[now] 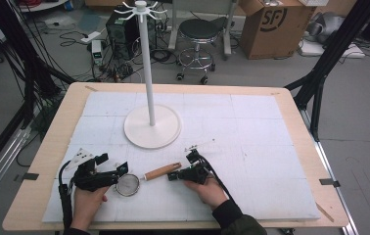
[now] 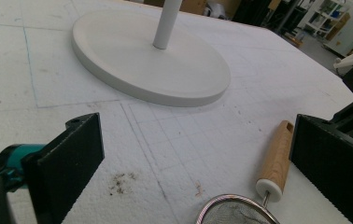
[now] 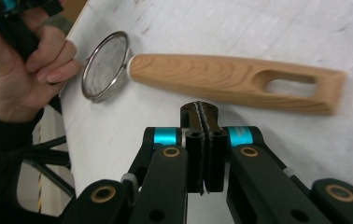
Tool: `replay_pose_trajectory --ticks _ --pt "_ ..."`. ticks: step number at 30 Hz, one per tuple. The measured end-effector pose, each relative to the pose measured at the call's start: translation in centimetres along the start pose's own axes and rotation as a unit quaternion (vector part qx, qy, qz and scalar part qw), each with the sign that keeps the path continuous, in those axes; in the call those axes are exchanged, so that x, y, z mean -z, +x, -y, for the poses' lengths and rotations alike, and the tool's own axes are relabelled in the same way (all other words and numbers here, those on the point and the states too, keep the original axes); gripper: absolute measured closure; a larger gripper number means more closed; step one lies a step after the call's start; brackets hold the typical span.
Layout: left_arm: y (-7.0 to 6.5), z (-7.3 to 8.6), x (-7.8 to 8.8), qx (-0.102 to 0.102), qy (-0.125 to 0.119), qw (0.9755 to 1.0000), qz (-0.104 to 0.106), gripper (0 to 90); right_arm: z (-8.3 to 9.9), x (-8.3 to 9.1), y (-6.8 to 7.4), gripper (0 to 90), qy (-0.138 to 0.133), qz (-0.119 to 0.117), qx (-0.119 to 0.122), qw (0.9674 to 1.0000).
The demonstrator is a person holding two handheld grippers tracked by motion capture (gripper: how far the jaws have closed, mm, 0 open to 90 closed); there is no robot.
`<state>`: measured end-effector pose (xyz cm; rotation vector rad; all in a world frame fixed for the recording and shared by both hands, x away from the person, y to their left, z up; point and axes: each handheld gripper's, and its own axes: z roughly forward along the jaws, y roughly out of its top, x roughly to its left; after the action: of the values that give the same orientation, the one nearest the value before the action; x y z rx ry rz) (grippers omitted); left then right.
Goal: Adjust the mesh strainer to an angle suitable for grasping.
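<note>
A small wire-mesh strainer (image 1: 127, 185) with a wooden handle (image 1: 161, 172) lies flat on the white foam mat (image 1: 251, 147) near the front edge. My left gripper (image 1: 113, 164) is just left of the mesh, jaws wide apart with nothing between them. In the left gripper view the handle (image 2: 276, 158) and the mesh rim (image 2: 237, 212) lie in front of the right jaw of that gripper (image 2: 200, 158). My right gripper (image 1: 172, 176) sits at the handle's free end, jaws pressed together and empty. In the right gripper view the slotted handle (image 3: 230, 77) lies just beyond the closed tips (image 3: 200, 109).
A white stand (image 1: 152, 125) with a round base, a tall pole and hooks at the top rises at the middle of the mat. Its base (image 2: 151, 56) lies well beyond the left jaws. The person's left hand (image 3: 20, 70) is next to the mesh (image 3: 107, 65).
</note>
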<state>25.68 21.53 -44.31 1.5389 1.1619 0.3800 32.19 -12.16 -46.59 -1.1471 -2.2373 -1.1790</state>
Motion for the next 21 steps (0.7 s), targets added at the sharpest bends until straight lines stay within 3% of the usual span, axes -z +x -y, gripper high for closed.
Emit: replay_pose_trajectory --ticks 6,21 --pt "0.1 0.0 0.1 0.001 -0.002 1.0000 -0.001 3.8 -0.4 0.7 -1.0 89.6 -0.015 0.009 -0.017 0.9997" --pt "0.2 0.0 0.0 0.003 -0.002 1.0000 -0.001 3.8 -0.7 1.7 -2.1 89.6 -0.032 0.030 -0.028 0.9986"
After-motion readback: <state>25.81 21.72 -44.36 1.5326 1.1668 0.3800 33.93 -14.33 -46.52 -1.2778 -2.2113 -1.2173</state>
